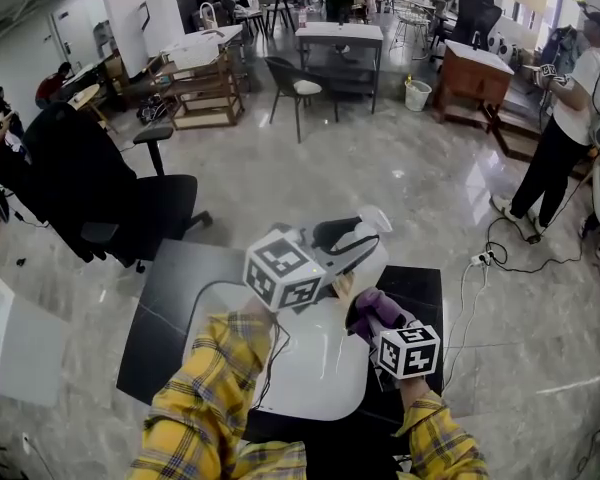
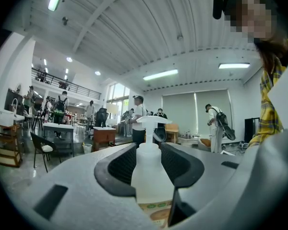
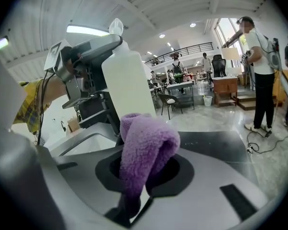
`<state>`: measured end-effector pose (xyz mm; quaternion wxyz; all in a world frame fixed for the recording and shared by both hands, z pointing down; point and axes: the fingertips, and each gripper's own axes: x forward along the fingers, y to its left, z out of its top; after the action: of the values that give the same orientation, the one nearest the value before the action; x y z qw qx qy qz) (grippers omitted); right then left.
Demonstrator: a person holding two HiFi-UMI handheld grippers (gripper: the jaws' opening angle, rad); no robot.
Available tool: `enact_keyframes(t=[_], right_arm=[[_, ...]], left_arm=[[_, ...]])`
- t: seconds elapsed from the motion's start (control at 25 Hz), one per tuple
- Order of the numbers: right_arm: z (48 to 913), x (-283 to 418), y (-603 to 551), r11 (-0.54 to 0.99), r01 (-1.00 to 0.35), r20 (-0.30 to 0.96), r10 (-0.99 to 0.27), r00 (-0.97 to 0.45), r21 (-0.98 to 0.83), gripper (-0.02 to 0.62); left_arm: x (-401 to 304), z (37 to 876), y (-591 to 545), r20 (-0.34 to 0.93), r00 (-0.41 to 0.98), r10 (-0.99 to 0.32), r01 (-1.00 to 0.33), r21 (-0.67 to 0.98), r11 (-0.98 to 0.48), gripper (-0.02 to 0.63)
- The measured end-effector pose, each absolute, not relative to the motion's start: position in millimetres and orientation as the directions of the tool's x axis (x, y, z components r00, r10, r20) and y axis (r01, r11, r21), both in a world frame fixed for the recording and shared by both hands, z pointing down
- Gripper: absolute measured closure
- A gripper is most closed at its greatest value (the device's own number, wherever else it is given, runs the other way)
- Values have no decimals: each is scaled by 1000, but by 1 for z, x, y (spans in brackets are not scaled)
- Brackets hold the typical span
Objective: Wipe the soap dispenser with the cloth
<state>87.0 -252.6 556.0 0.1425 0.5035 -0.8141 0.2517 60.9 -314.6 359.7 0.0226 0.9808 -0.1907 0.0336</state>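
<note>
Plainly frosted-white soap dispenser [image 2: 151, 174], fluffy purple cloth [image 3: 146, 147]

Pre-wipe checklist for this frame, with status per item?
1. Soap dispenser gripped by the left hand-held gripper: ok, a jaw pad sits on each side of the bottle.
2. Cloth clamped in the right hand-held gripper: ok, a purple fold bulges out between the jaws.
3. Cloth lined up with the dispenser: ok, the bottle stands just behind the cloth in the right gripper view.
4. Bottle side facing the cloth uncovered: ok.
5. Cloth touching the bottle: cannot tell.
</note>
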Motion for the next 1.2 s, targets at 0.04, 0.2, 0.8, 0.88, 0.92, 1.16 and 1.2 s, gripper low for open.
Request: enact_keyframes(t=[0.04, 0.2, 0.8, 0.88, 0.92, 1.16, 1.2], right_arm=[[558, 87, -253, 365, -891, 489, -745, -453, -269, 526], [567, 87, -252, 360, -895, 523, -726, -447, -265, 526], [495, 126, -214, 299, -890, 339, -844, -415, -345, 526], [488, 127, -211, 300, -899, 326, -856, -401, -320, 526], [485, 127, -209, 300, -902, 320, -860, -397, -311, 526], [463, 127, -193, 300, -906, 280, -880, -384, -299, 526], [461, 128, -192, 298, -907, 275, -883, -380, -296, 526]], left_arm=[[61, 359, -315, 73, 924, -374, -377, 32, -925, 453], [61, 359, -316, 81, 921, -380, -383, 29, -923, 453], [51, 353, -317, 102, 759, -643, -643, -36, -765, 371], [50, 356, -316, 101, 724, -683, -687, 17, -726, 349], [51, 359, -315, 115, 707, -697, -703, 14, -711, 340], [47, 359, -316, 122, 541, -832, -836, -27, -548, 334], [48, 357, -315, 111, 524, -844, -848, -18, -529, 334]])
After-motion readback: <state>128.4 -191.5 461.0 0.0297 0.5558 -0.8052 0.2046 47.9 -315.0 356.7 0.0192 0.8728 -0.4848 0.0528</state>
